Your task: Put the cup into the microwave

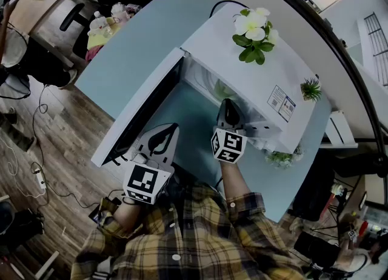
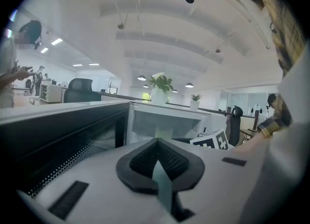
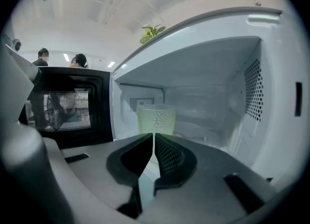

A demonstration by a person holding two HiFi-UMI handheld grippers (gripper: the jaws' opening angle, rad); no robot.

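Observation:
A pale green translucent cup (image 3: pixel 156 119) stands upright inside the open white microwave (image 1: pixel 267 73), left of the middle of its cavity; a bit of it shows in the head view (image 1: pixel 222 91). My right gripper (image 3: pixel 154 138) is shut with nothing between its pads, just in front of the cup and apart from it, at the cavity's mouth (image 1: pixel 230 105). The microwave door (image 1: pixel 142 112) is swung wide open to the left. My left gripper (image 1: pixel 167 130) hangs beside that door, also shut and empty (image 2: pixel 156 143).
A potted white flower (image 1: pixel 254 33) and a small green plant (image 1: pixel 311 89) stand on top of the microwave. The microwave sits on a light blue table (image 1: pixel 133 42) with soft toys (image 1: pixel 106 24) at its far left corner. Cables lie on the wooden floor (image 1: pixel 39 179).

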